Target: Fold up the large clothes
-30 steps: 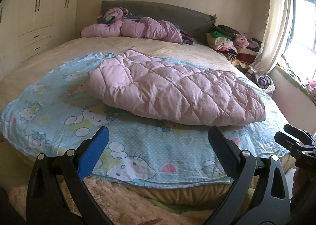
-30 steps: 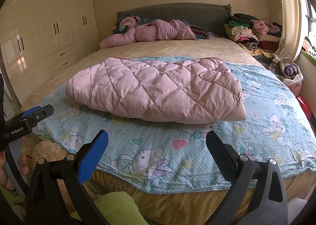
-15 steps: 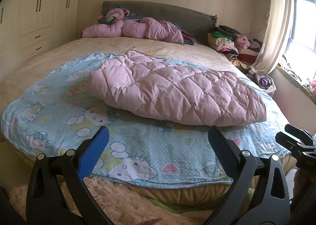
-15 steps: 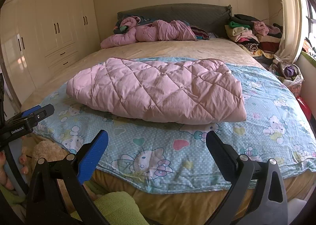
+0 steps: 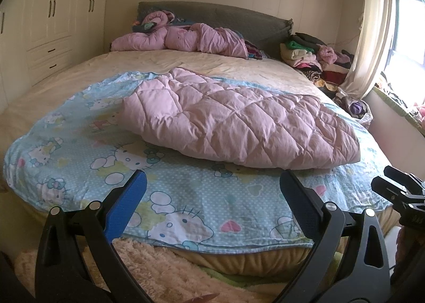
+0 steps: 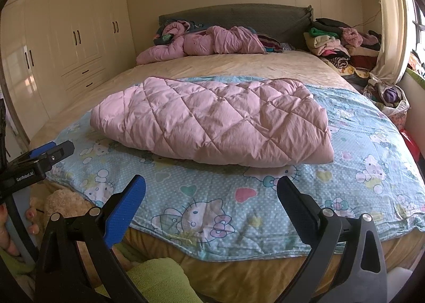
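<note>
A pink quilted garment (image 5: 239, 122) (image 6: 212, 122) lies folded into a thick flat bundle on a blue cartoon-print sheet (image 5: 186, 196) (image 6: 358, 164) spread over the bed. My left gripper (image 5: 212, 191) hangs open over the bed's foot edge, short of the bundle, with nothing between its fingers. My right gripper (image 6: 211, 191) is likewise open and empty, back from the bundle's near edge. The right gripper's tip shows at the right edge of the left wrist view, and the left gripper's tip at the left edge of the right wrist view.
A crumpled pink jacket (image 5: 186, 40) (image 6: 207, 42) lies at the grey headboard. Stacked clothes (image 5: 313, 55) (image 6: 334, 42) sit at the bed's far right by a curtain. White wardrobes (image 6: 66, 45) line the left wall. A fluffy rug (image 5: 159, 271) and green cloth (image 6: 154, 276) lie below.
Both grippers stay open with only a slight drift of view; the pink bundle and the sheet have not moved.
</note>
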A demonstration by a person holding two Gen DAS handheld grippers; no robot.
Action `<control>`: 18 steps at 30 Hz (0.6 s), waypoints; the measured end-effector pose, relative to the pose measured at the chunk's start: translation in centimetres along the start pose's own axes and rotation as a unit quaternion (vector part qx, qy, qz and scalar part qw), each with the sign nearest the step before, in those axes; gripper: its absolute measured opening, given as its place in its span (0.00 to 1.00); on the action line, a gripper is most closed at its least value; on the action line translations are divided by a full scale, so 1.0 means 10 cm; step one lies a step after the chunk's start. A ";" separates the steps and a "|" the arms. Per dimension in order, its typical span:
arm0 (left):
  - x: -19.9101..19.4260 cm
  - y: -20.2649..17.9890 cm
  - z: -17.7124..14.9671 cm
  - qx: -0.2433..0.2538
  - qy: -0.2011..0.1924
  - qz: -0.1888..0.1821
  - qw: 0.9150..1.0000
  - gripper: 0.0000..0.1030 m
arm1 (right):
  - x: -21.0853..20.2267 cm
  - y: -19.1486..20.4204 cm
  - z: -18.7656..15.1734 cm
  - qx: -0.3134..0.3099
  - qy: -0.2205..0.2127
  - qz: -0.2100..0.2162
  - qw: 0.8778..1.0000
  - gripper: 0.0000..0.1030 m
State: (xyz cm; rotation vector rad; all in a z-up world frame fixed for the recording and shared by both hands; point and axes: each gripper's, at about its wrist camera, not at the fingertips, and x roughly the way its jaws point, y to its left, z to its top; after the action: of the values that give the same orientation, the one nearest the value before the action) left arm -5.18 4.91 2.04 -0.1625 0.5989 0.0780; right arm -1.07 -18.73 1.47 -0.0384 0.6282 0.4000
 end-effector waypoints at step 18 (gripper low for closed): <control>0.01 0.00 0.00 0.002 0.002 0.004 1.000 0.91 | 0.00 0.02 0.01 0.001 0.000 0.001 1.000 0.96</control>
State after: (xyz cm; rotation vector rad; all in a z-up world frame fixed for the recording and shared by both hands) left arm -5.15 4.91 1.98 -0.1564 0.6030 0.0852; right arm -1.08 -18.56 1.53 -0.0369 0.6292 0.4014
